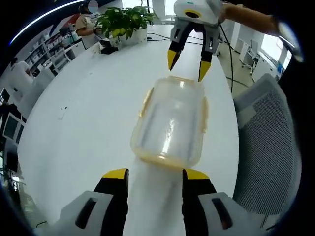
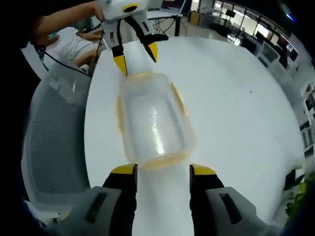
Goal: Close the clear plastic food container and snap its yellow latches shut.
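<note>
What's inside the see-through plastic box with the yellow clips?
Nothing shows inside the clear plastic food container; only the white round table shows through it. Its cloudy, shiny lid could hide something small.

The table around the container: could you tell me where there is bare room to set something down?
Bare table lies wide between the container and the plant. It is crowded at the container's two ends, where the left gripper and right gripper sit, and narrow towards the chair.

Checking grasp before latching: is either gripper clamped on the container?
No: in the left gripper view both grippers, left and right, stand open, just off the clear container.
</note>
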### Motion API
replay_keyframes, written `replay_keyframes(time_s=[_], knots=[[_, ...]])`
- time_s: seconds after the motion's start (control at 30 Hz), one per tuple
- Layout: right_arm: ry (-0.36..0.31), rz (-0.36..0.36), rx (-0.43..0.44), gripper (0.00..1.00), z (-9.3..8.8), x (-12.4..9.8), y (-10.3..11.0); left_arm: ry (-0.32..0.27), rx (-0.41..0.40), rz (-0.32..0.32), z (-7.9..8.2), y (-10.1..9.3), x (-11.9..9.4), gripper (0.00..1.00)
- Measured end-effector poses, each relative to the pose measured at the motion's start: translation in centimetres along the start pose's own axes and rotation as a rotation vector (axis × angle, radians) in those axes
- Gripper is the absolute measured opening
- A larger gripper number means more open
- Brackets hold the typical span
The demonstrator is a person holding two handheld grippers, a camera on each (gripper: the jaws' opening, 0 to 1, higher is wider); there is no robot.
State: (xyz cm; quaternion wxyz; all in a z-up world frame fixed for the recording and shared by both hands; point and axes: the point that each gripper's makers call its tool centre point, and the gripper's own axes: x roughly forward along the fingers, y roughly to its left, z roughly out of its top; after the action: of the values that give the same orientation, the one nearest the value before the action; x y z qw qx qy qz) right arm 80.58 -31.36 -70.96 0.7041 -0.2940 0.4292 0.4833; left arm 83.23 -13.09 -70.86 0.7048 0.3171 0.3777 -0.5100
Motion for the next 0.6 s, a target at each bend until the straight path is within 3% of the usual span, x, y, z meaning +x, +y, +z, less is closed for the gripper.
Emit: replay_keyframes(time_s=[0.17,0.23,0.43,0.6], knots=[[-0.045,-0.028,0.088,0.39,0.5,-0.1,-0.2,-0.025,-0.081,0.031,0.1,0.1,-0.3,0.37],[-0.069,-0.066,0.124,0.38,0.8,-0.2,-0.7,-0.026,-0.116,0.081,0.0,0.7,-0.4,0.36],[-0.105,-0.102,0.22,0.38,0.6,-0.2,-1.0,-0.041,-0.196,0.109,-0.2,0.4,-0.2,0.35],[-0.135,-0.124,0.305,0.38,0.3,0.1,-1.1,-0.087,-0.294,0.109,0.2,-0.3,0.1,0.35]])
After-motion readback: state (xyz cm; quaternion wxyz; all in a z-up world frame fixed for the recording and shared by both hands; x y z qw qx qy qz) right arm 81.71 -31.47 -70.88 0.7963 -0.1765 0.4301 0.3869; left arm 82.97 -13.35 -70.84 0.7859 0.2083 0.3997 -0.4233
